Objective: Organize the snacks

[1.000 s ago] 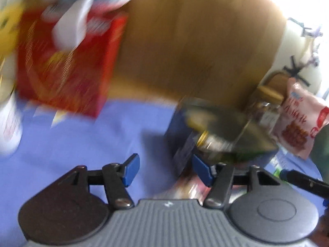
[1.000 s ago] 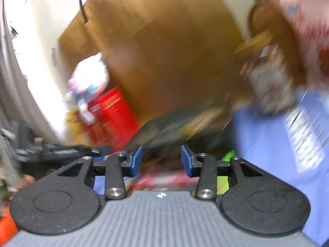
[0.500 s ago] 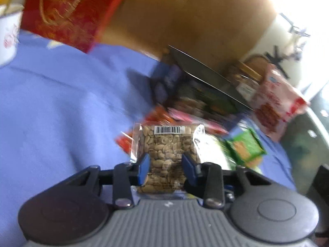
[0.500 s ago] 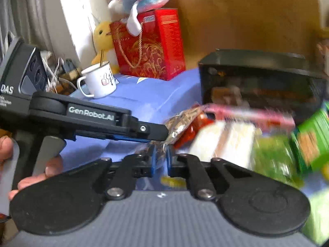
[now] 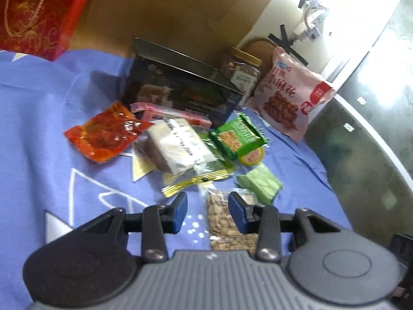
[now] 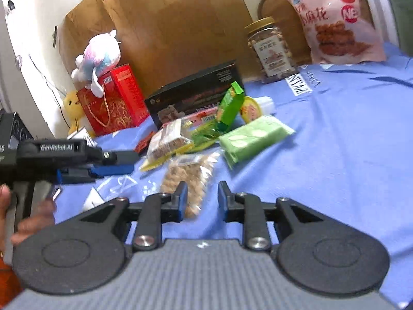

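A clear peanut packet (image 5: 219, 214) (image 6: 191, 173) lies flat on the blue cloth (image 5: 38, 129) at the near edge of a pile of snacks. My left gripper (image 5: 207, 213) hovers just over it, jaws apart, pads pressing nothing; the right wrist view shows this gripper (image 6: 134, 161) from the side, empty. My right gripper (image 6: 202, 199) is low over the packet's near end and its jaws are opening, with nothing gripped. Behind lie a red packet (image 5: 103, 134), a white and brown bar pack (image 5: 175, 149), a green cracker pack (image 5: 237, 137) and a pale green packet (image 5: 259, 183).
A black box (image 5: 180, 87) stands behind the pile. To its right are a nut jar (image 6: 271, 46) and a big pink bag (image 6: 338, 23). A red gift bag (image 6: 116, 100) with a plush toy (image 6: 100, 54) stands at the left. Brown cardboard backs the table.
Half a second ago the left jaws held the peanut packet and the right jaws were shut at its edge. Now it lies on the cloth and both pairs of jaws stand apart, lower and nearer.
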A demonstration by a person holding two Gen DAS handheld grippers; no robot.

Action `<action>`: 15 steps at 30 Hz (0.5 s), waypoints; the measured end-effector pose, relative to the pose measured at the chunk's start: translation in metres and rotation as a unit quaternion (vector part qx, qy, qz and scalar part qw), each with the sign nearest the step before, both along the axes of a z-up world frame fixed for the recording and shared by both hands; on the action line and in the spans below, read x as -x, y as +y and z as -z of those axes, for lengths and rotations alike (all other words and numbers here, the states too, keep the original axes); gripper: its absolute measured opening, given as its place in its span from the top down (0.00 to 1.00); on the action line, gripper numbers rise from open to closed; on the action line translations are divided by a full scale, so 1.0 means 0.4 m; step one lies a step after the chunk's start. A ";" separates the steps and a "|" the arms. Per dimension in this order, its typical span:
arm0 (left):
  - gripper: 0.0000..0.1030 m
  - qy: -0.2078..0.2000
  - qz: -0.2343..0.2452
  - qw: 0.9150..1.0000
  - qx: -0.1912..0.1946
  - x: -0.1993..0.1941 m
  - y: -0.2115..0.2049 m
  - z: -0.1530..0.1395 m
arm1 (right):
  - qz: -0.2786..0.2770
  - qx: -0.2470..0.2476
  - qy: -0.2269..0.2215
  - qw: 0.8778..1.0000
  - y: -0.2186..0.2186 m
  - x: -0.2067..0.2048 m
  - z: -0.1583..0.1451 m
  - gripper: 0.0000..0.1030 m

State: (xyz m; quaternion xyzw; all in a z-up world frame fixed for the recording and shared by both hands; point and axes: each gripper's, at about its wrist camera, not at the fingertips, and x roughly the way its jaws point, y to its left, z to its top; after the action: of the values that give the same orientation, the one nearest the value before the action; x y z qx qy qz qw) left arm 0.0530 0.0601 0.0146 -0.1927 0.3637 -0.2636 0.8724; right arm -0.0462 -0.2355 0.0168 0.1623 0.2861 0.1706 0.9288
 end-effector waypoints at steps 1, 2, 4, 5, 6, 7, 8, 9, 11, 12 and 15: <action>0.66 0.003 0.000 1.000 -0.001 -0.003 -0.001 0.001 | 0.000 -0.002 -0.001 1.000 -0.007 0.010 0.000 0.70; 0.64 0.006 0.002 1.000 -0.002 -0.002 -0.004 0.001 | 0.000 -0.005 -0.001 1.000 -0.009 0.015 0.003 0.65; 0.63 0.010 0.004 1.000 -0.005 -0.004 -0.013 0.002 | 0.003 -0.011 -0.002 1.000 -0.015 0.022 0.011 0.62; 0.63 0.010 0.006 1.000 -0.009 -0.003 -0.018 0.001 | 0.003 -0.014 -0.001 1.000 -0.018 0.024 0.016 0.62; 0.62 0.010 0.008 1.000 -0.012 -0.001 -0.023 0.000 | 0.004 -0.015 -0.001 1.000 -0.018 0.024 0.016 0.62; 0.61 0.011 0.009 1.000 -0.015 0.002 -0.027 -0.002 | 0.004 -0.019 -0.002 1.000 -0.028 0.030 0.017 0.62; 0.60 0.010 0.010 1.000 -0.017 0.007 -0.029 -0.004 | 0.004 -0.022 -0.004 1.000 -0.030 0.029 0.017 0.62; 0.60 0.009 0.011 1.000 -0.018 0.011 -0.030 -0.006 | 0.003 -0.026 -0.008 1.000 -0.030 0.028 0.017 0.62; 0.60 0.009 0.011 1.000 -0.021 0.017 -0.030 -0.013 | -0.003 -0.032 -0.016 0.999 -0.029 0.029 0.013 0.62; 0.60 0.009 0.009 1.000 -0.021 0.019 -0.029 -0.018 | -0.007 -0.033 -0.020 0.999 -0.027 0.030 0.010 0.62; 0.58 0.007 0.006 1.000 -0.020 0.026 -0.018 -0.036 | -0.021 -0.026 -0.039 0.999 -0.018 0.031 0.007 0.62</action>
State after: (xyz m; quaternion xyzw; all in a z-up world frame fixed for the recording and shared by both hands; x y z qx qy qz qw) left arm 0.0425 0.0530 0.0289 -0.1749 0.3763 -0.2602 0.8718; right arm -0.0587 -0.2428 0.0139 0.1736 0.2480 0.2037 0.9311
